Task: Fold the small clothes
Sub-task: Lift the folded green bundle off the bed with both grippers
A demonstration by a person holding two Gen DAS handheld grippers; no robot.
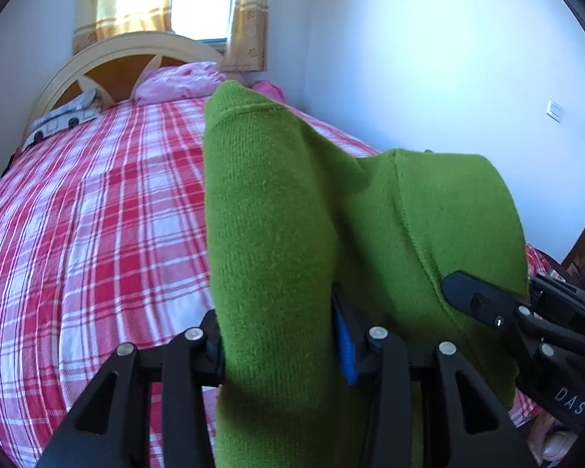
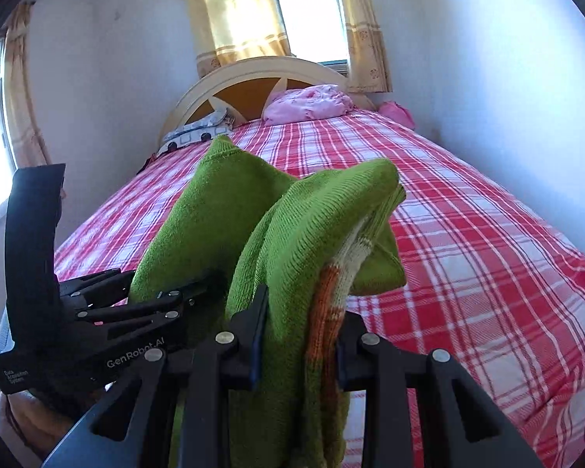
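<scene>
A: Where is the green knitted garment?

B: It hangs above the bed, lifted between the two tools. In the left wrist view the left hand-held gripper has a thick fold of the green knit between its fingers, which are clenched on it. The cloth rises in front of the lens and peaks near the middle of the frame.

A: And the other one?

B: The right hand-held gripper grasps another part of the same garment. In its own view the green knit sits between the fingers, along with a strip of orange and cream knitting on the right side of the bunch. A folded flap of green droops over to the right of that strip.

A: Do the tools appear in each other's cameras?

B: Yes. The right hand-held gripper shows at the lower right of the left view, its black fingertip lying against the green cloth. The left one shows at the lower left of the right view, close beside the right tool, its fingers reaching into the green fold.

A: What lies around them?

B: The bed wears a red and white checked sheet. At its far end stands a cream headboard, with a pink bundle of cloth and a grey and white printed item lying before it. Yellow curtains flank a bright window above.
</scene>
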